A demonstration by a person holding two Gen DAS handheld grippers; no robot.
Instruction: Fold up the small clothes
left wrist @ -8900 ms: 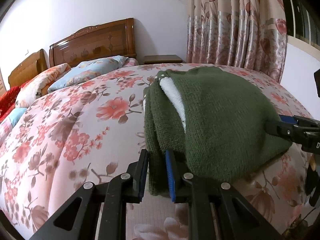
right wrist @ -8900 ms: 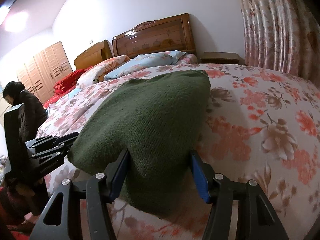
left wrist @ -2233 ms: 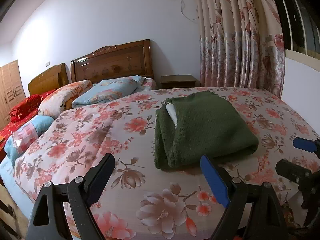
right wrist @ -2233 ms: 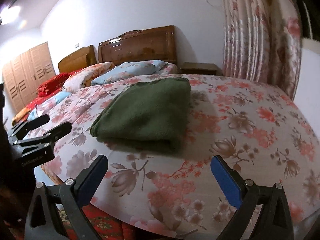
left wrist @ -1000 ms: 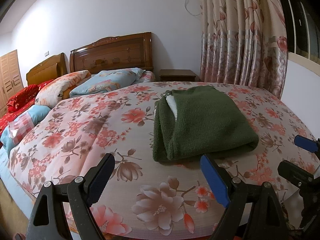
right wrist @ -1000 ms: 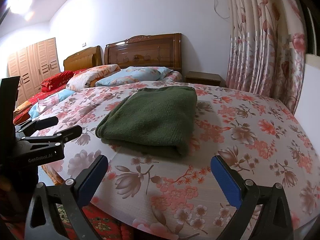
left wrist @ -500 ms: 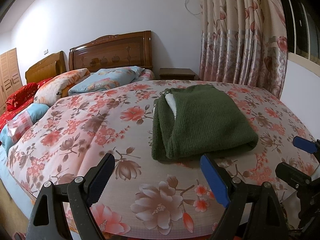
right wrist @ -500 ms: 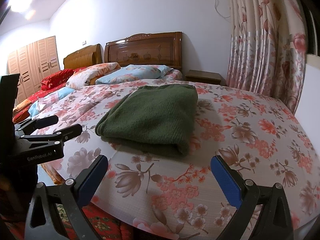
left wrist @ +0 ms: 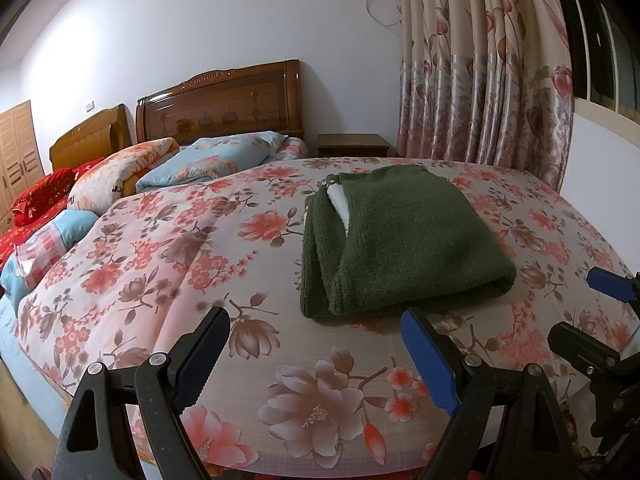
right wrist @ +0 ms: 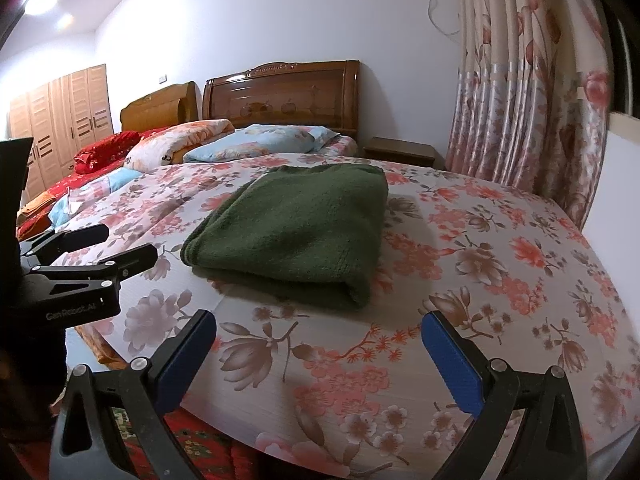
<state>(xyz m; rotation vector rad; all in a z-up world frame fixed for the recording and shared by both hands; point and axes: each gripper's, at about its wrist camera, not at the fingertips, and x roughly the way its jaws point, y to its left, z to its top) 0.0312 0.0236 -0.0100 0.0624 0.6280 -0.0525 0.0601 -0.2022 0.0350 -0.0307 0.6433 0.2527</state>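
Note:
A dark green knitted garment (left wrist: 404, 240) lies folded in a neat stack on the floral bedspread (left wrist: 160, 248), a white lining showing at its left edge. It also shows in the right wrist view (right wrist: 304, 228). My left gripper (left wrist: 316, 344) is open and empty, held back from the garment's near edge. My right gripper (right wrist: 320, 348) is open and empty, also short of the garment. The right gripper shows at the right edge of the left wrist view (left wrist: 592, 316), and the left gripper at the left of the right wrist view (right wrist: 92, 248).
Pillows (left wrist: 208, 162) and a wooden headboard (left wrist: 224, 100) lie at the bed's far end. A nightstand (left wrist: 352, 146) and floral curtains (left wrist: 480, 80) stand at the back right. A second bed with red bedding (right wrist: 100, 152) and a wardrobe (right wrist: 60, 116) are to the left.
Both grippers let go of the folded garment and drew back from it, jaws wide. In the last second the views barely shift.

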